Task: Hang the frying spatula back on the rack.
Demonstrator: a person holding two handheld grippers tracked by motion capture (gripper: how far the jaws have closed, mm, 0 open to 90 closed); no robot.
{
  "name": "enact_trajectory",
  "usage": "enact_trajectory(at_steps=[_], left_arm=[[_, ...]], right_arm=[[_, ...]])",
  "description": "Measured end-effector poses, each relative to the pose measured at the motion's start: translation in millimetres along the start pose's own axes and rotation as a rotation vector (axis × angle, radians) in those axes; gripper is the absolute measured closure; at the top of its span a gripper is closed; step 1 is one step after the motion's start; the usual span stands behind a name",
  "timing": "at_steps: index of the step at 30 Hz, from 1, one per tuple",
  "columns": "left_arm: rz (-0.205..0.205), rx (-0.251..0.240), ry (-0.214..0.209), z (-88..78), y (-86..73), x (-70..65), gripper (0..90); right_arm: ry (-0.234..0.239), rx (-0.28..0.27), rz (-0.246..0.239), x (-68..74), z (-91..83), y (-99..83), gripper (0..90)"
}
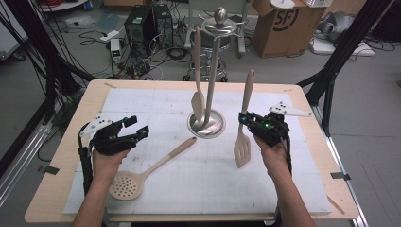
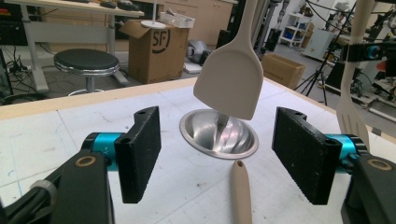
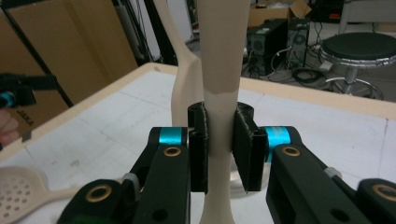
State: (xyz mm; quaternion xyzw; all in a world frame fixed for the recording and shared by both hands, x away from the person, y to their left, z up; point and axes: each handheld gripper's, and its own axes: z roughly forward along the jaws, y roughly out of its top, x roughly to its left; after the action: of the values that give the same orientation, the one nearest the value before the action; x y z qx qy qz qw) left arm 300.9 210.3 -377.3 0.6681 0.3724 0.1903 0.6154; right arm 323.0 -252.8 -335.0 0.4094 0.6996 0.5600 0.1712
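**Slotted turner held upright beside the utensil stand**

From the high view, three beige utensils are showing: a solid spatula (image 1: pixel 197 99) hanging on the one metal stand (image 1: pixel 208 124), a perforated skimmer (image 1: pixel 127 183) lying flat on the white mat (image 1: pixel 156 106), and a slotted turner (image 1: pixel 243 142) standing upright in the air, to the right of the stand. The right gripper (image 1: pixel 245 118) is clamping the turner's handle at mid-length. The left gripper (image 1: pixel 137 127) is hovering with its jaws apart, holding nothing.

In the left gripper view, the two jaws are standing wide, empty, framing the stand's base (image 2: pixel 218 133) and the hanging spatula (image 2: pixel 229 77); the skimmer's handle tip (image 2: pixel 241 191) is lying between them on the mat.

In the right gripper view, the jaws are pressing narrowly on both sides of the turner's handle (image 3: pixel 220 79).
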Motion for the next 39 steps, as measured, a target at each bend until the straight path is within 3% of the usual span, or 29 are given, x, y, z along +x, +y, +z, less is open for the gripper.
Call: enact_trajectory(at_steps=[6,10,20,30,39], left_arm=[[-0.003,-0.002,0.001,-0.9,0.4,0.7,33.2],[0.000,-0.001,0.004,-1.3,0.5,1.5,33.2],[-0.002,-0.002,0.007,-2.8,0.7,1.7,33.2],[-0.007,-0.008,0.013,-5.6,1.2,3.5,33.2],[-0.006,-0.014,0.014,-7.6,2.2,4.1,33.2]], right_arm=[[0.028,-0.032,0.013,-1.8,4.0,10.3,77.7],[0.060,-0.086,0.012,-0.5,3.1,17.8,77.6],[0.099,-0.148,-0.012,5.1,10.5,42.2,77.6],[0.153,-0.143,-0.043,16.0,23.2,65.4,77.6],[0.162,-0.116,-0.037,15.0,31.7,78.3,77.6]])
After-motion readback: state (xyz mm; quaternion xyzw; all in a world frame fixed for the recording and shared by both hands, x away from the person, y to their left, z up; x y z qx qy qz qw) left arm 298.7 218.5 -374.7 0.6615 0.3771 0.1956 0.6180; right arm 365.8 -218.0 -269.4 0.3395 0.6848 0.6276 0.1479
